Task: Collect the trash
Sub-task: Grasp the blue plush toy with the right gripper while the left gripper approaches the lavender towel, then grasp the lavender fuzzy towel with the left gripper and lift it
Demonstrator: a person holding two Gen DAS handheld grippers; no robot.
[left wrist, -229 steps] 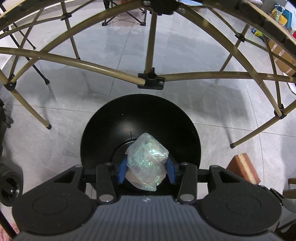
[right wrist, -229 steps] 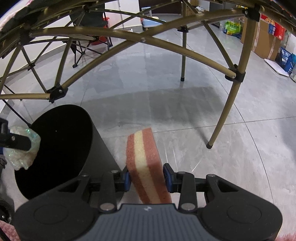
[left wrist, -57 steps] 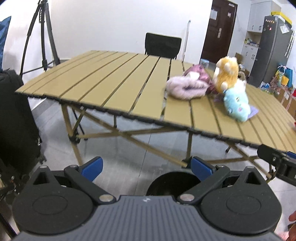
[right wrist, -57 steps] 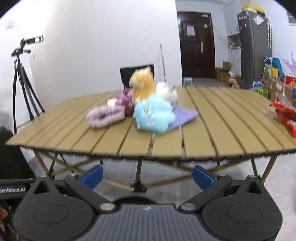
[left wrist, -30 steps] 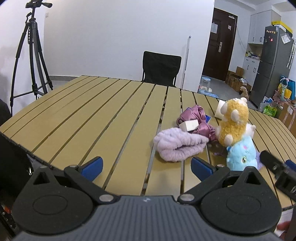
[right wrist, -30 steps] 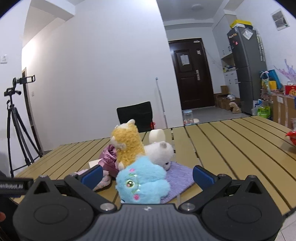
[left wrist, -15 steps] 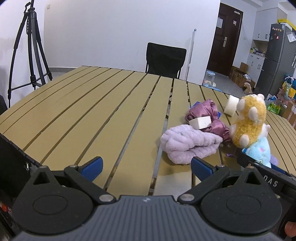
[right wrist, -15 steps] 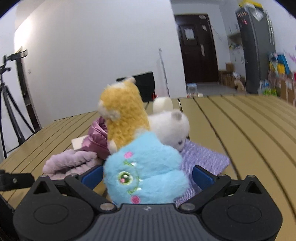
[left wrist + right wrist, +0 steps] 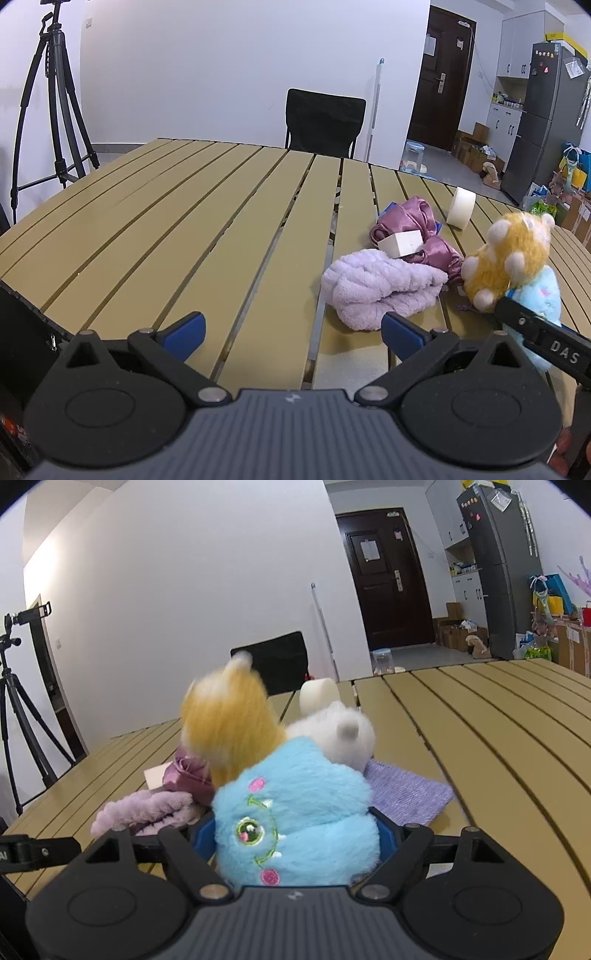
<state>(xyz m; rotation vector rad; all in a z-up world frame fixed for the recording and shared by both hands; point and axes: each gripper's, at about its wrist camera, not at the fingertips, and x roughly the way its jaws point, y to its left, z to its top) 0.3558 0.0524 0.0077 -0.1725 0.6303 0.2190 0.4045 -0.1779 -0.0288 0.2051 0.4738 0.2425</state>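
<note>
On the slatted tan table (image 9: 184,221) lies a heap of soft things: a blue plush toy (image 9: 295,812), a yellow plush toy (image 9: 229,716) and a white plush toy (image 9: 340,734). My right gripper (image 9: 295,830) has the blue plush toy (image 9: 546,295) between its blue pads; its jaws are closing and the pads touch the fur on both sides. The yellow plush toy (image 9: 509,254) is blurred in the right wrist view. My left gripper (image 9: 291,326) hangs open over the table's near part, with nothing between its fingers, left of a lilac fluffy cloth (image 9: 376,288).
Purple satin fabric (image 9: 413,221) with a white block (image 9: 400,243) on it lies behind the lilac cloth. A tape roll (image 9: 460,208) stands farther back. A purple knitted mat (image 9: 406,794) lies under the plush toys. A black chair (image 9: 325,122) and a tripod (image 9: 48,110) stand beyond the table.
My right gripper has come down and forward onto the blue plush toy, and its jaws have narrowed around it. The yellow toy has shifted. The left gripper has held still over the last half second.
</note>
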